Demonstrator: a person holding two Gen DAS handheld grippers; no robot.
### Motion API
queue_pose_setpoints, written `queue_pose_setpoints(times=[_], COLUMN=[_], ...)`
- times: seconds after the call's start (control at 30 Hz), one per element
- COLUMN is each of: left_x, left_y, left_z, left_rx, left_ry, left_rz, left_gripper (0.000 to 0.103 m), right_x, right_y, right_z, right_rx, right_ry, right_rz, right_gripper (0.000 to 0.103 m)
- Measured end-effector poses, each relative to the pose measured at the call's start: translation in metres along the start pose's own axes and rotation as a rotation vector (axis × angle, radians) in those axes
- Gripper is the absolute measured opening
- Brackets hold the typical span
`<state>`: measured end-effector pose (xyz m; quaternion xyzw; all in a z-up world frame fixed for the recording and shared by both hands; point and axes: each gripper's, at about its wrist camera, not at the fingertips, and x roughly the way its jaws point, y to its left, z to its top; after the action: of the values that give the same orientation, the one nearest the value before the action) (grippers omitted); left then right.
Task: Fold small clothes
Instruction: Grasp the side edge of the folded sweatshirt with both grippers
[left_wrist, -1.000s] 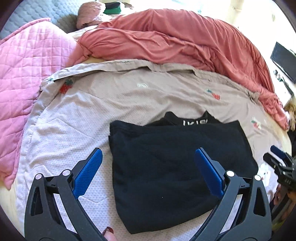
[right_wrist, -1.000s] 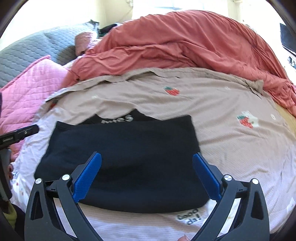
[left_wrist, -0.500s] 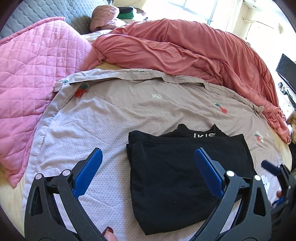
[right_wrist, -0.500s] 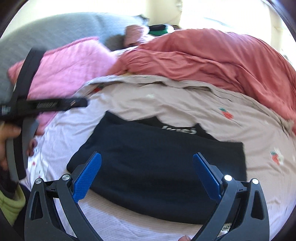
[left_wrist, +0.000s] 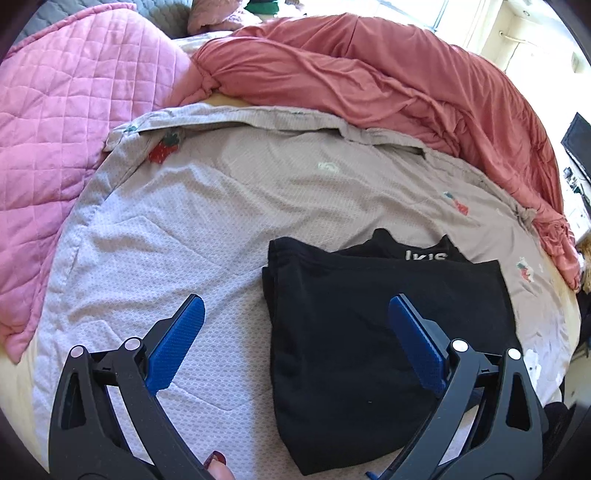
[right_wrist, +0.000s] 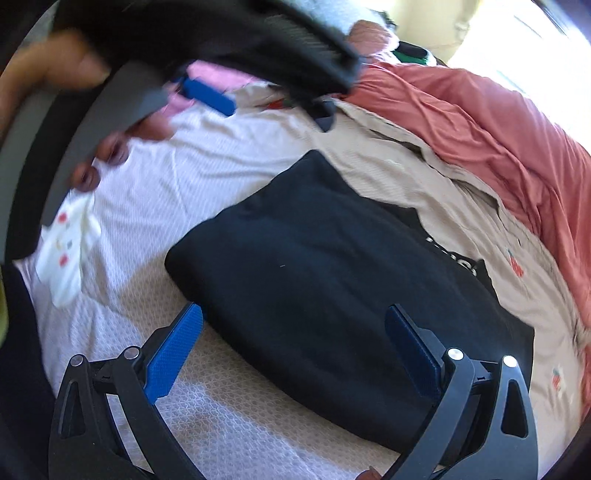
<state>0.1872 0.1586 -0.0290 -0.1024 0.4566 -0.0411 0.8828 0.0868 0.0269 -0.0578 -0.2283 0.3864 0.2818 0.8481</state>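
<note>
Low and right of centre on the grey sheet (left_wrist: 207, 206), a folded black garment (left_wrist: 369, 332) lies beneath both wide-open, empty hand-held grippers, left (left_wrist: 295, 317) and right (right_wrist: 293, 321).

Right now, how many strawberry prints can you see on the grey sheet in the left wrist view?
3: one at the far left corner, one far right, one right of the black garment. More may be hidden.

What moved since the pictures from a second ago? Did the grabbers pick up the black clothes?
No. The left hand-held gripper slid left, so the folded black garment now sits more to the right in its view. The right hand-held gripper swung left, toward the left one. Both stayed open and empty. The garment stayed folded on the grey blanket.
</note>
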Motion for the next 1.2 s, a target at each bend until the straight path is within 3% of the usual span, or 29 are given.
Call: queue_pose_setpoints(times=[0.23,0.47,0.97,1.0,1.2], left_x=[0.011,0.023,0.046,0.047,0.052], left_y=[0.008,0.011,0.042,0.044,0.052], left_z=[-0.001,0.0,0.002,0.001,0.001], left_rx=[-0.016,-0.024,-0.173,-0.182,-0.223], left_ry=[0.028,0.055,0.126,0.131,0.146], left_rz=[0.02,0.031,-0.021,-0.021,-0.033], left_gripper=[0.093,0.093,0.093,0.093,0.093], right_x=[0.023,0.042,0.052,0.051,0.04], right_y=[0.02,0.025,0.029,0.03,0.026], right_z=[-0.004,-0.005,0.002,0.002,0.008], right_rx=[-0.093,-0.106,-0.15,-0.156,-0.133], right_ry=[0.018,0.04,-0.011,-0.019,-0.066], right_rz=[-0.025,-0.039,-0.116,-0.12,-0.069], right_gripper=[0.098,0.098,0.097,0.094,0.056])
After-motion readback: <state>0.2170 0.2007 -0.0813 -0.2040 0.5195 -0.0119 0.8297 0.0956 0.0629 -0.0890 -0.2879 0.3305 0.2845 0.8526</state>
